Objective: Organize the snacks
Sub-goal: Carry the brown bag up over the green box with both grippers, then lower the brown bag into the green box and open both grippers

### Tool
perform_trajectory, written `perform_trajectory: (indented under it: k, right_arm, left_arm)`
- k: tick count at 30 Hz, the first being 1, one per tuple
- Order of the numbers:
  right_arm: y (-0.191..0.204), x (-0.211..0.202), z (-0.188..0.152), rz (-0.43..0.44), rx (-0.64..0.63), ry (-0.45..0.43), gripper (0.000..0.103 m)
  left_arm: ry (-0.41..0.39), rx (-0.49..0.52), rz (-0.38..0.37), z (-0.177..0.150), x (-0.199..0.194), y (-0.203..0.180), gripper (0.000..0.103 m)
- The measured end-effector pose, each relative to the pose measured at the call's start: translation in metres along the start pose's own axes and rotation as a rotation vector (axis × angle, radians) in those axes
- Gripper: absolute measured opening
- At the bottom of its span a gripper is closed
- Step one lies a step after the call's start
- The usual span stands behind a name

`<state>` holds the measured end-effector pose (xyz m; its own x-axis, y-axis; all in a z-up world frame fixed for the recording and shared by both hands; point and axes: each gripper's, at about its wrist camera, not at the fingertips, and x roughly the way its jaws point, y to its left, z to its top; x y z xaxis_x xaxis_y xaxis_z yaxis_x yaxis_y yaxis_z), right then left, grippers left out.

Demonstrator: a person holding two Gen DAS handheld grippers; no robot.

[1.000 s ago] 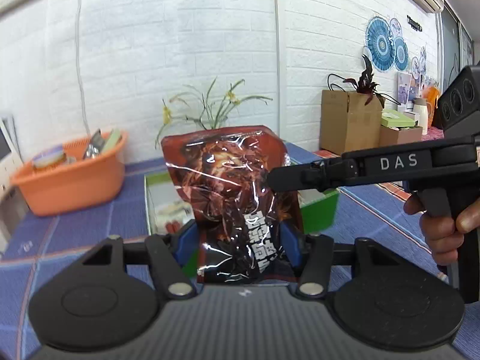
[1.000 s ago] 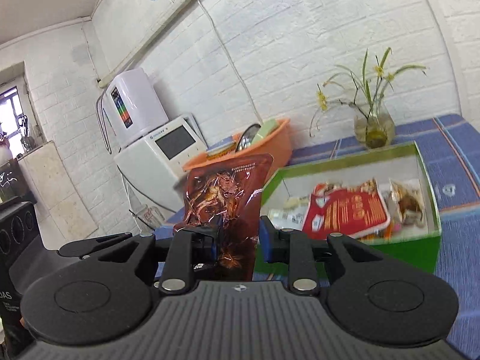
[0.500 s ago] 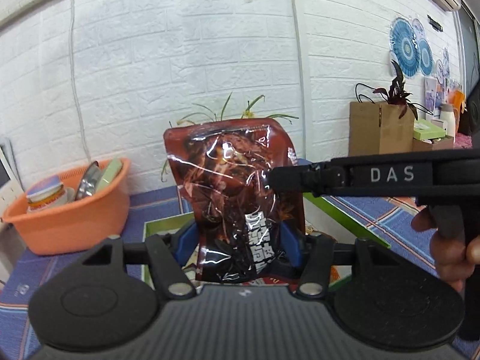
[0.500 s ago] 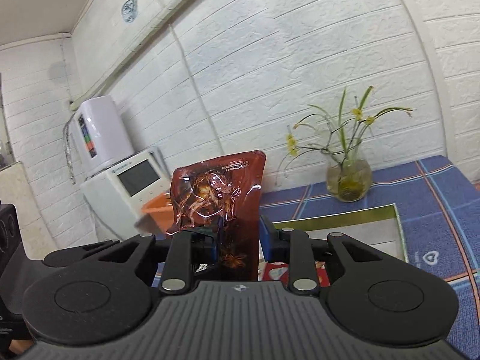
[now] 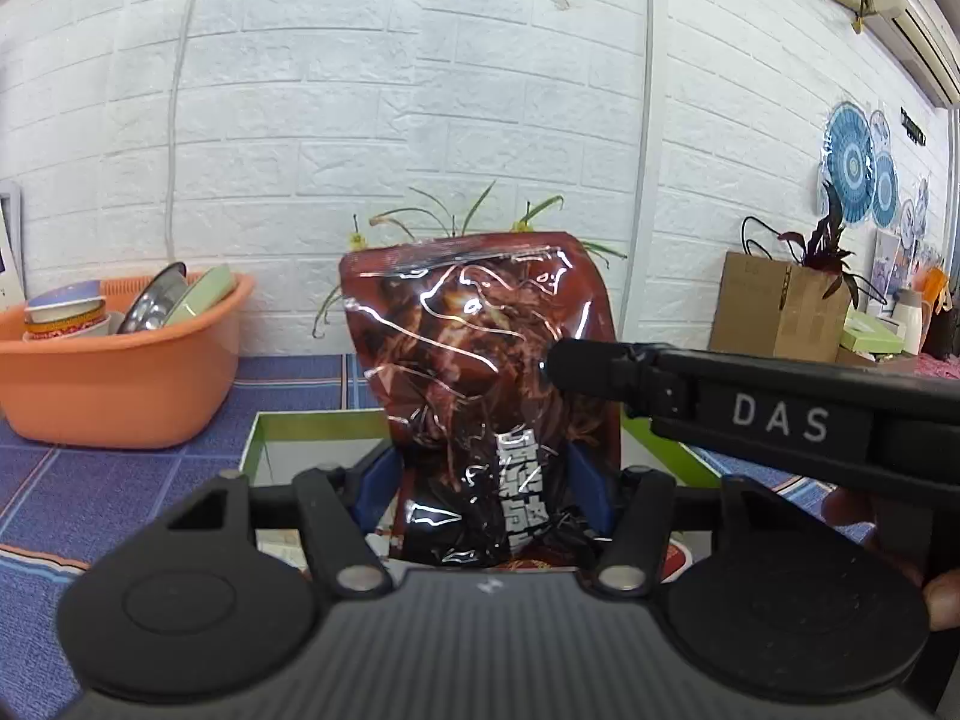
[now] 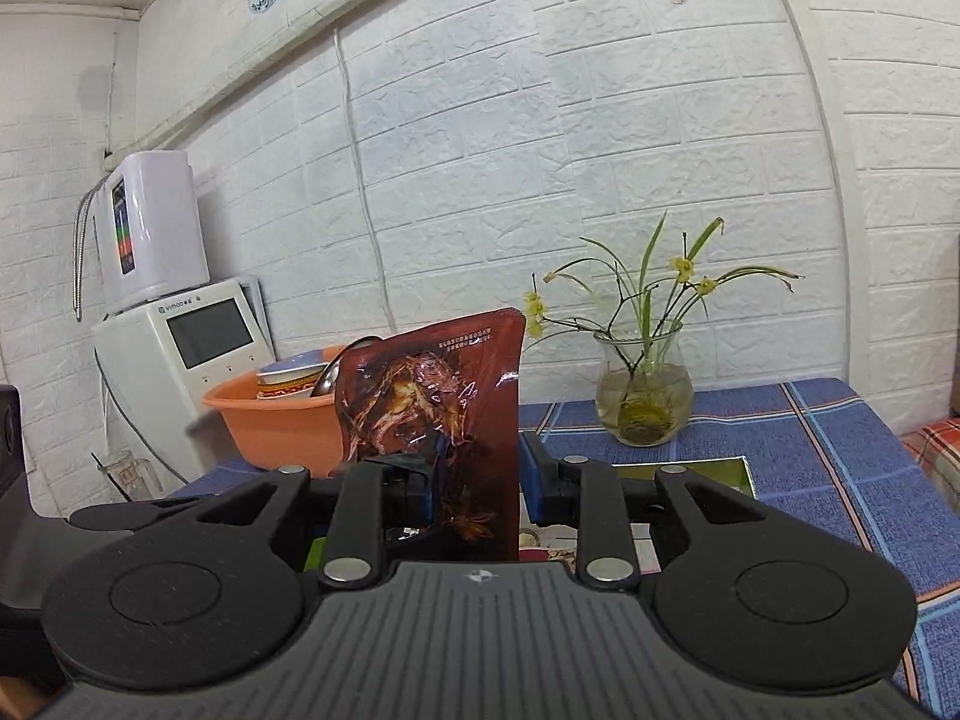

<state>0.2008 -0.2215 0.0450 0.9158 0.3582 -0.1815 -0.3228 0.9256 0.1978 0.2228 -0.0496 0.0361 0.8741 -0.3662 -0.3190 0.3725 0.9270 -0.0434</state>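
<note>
Left gripper (image 5: 480,480) is holding a dark red snack bag (image 5: 480,384) upright, its blue fingers (image 5: 378,480) closing on the bag's lower sides. The bag is hanging in the air above the green box (image 5: 312,420) on the table (image 5: 120,480), its bottom edge sitting over the box opening. Right gripper (image 6: 474,480) is coming in from the right side in the left wrist view, its black arm marked DAS reaching the bag's right edge at mid height. In the right wrist view the bag is standing edge-on between the right fingers (image 6: 531,474); the left finger is pressing against the bag face and the right finger is sitting just beside its edge, so cannot tell whether they are actually clamping it. An orange basin (image 5: 120,384) with bowls and plates is sitting on the blue cloth to the left of the box. A glass vase (image 6: 645,396) with yellow flowers is standing behind the box by the white brick wall. A cardboard box (image 5: 774,312) with a dark plant is sitting far right. A white appliance (image 6: 192,360) is standing beside the basin.
</note>
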Motion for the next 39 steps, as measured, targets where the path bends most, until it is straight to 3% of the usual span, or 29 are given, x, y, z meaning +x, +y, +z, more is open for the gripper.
perform_trajectory:
  k: [15, 18, 22, 25, 28, 39]
  right_arm:
    - [-0.003, 0.009, -0.011, 0.010, 0.020, 0.008, 0.054]
    - [-0.005, 0.013, -0.015, 0.002, 0.026, 0.021, 0.063]
    - [-0.006, 0.022, -0.021, -0.016, 0.032, 0.050, 0.092]
    - [-0.009, 0.023, -0.024, -0.045, 0.034, 0.057, 0.098]
    - [-0.011, 0.020, -0.022, -0.068, 0.036, 0.041, 0.103]
    - [-0.009, 0.012, -0.013, -0.111, 0.004, 0.015, 0.103]
  left_arm:
    - [0.020, 0.010, 0.004, -0.005, 0.007, 0.005, 0.058]
    - [0.019, 0.007, 0.004, -0.008, 0.011, 0.005, 0.059]
    - [0.006, 0.001, 0.022, -0.013, 0.015, 0.007, 0.065]
    - [0.009, -0.011, 0.040, -0.012, 0.016, 0.012, 0.068]
    - [-0.004, -0.026, 0.064, -0.010, 0.014, 0.014, 0.073]
    - [-0.055, -0.010, 0.153, -0.006, 0.004, 0.012, 0.093]
